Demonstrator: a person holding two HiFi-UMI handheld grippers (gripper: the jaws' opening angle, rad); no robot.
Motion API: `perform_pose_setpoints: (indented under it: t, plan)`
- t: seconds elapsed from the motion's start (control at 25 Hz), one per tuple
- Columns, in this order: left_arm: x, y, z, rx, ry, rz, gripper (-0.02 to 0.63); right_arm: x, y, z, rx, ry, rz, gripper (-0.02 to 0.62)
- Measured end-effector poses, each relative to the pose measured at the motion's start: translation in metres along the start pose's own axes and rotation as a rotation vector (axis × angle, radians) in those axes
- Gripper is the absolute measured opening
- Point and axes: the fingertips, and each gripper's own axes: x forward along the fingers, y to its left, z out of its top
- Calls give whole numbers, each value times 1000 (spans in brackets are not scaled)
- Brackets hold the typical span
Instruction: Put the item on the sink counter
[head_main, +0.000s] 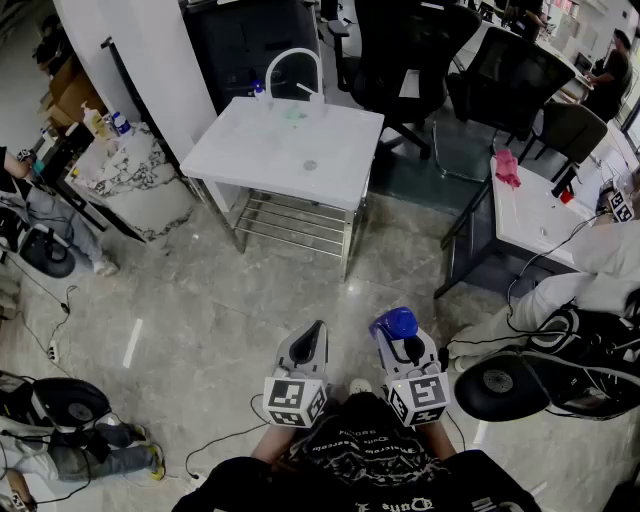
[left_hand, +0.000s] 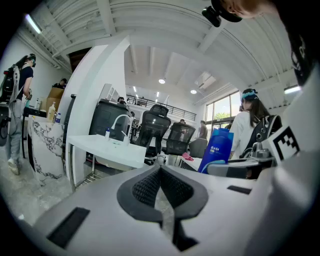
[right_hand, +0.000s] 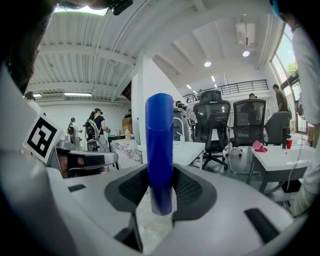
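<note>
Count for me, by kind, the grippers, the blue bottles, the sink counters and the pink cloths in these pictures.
grippers: 2, the left gripper and the right gripper
blue bottle: 1
sink counter: 1
pink cloth: 1
total: 5

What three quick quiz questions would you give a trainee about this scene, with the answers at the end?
1. True or false: the left gripper has something between its jaws.
2. What is the right gripper clamped on? A) a mug B) a blue bottle C) a sponge
3. Short answer: is the bottle on the sink counter yet?

Key
1. False: its jaws are shut together with nothing in them.
2. B
3. No: the right gripper holds it upright, well short of the counter.
</note>
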Motion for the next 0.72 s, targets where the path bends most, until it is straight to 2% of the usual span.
perform_pose_setpoints:
  t: [0.24,0.4,0.72]
  plan:
    - [17,-16,0,17,-7,4,6,-1,-26,4,20,-32,-3,146]
    - [35,-30,-1,28,-10,11,6,1,-48,7,28,-57,26,149]
    - [58,-40,-10,7,-5,65,6,11,-87,1,33,-32,50,149]
